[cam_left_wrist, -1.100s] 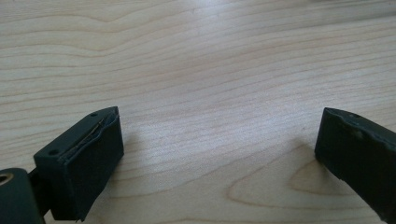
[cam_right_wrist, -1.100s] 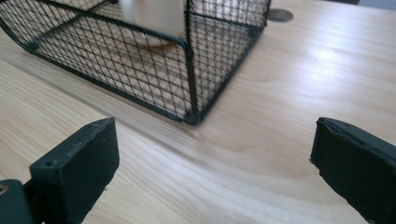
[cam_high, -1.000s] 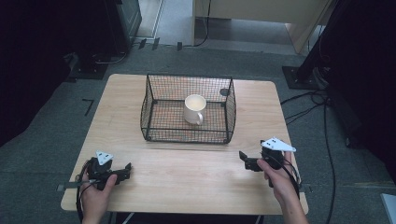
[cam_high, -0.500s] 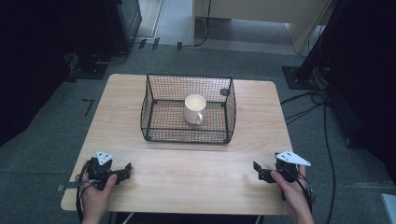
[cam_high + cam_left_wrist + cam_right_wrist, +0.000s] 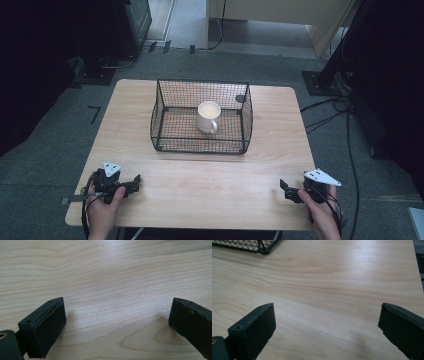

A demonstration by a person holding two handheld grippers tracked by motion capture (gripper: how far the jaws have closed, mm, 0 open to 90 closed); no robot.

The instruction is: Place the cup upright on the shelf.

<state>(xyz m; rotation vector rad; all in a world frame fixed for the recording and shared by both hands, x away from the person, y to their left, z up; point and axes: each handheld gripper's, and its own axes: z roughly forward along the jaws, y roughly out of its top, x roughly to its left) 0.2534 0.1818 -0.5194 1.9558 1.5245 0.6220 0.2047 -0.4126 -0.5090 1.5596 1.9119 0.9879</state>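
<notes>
On grey floor (image 5: 60,165), wooden table (image 5: 210,185) bears wire basket (image 5: 165,131).

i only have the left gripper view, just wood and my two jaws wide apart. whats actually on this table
Observer: A black wire basket stands mid-table, toward the far side.
Operator: anything in it
Observer: A white mug stands upright inside it, handle toward the person.
Operator: where's my other gripper
Observer: The right gripper sits near the table's front right corner, its jaws wide open over bare wood. The left gripper is near the front left corner.
</notes>
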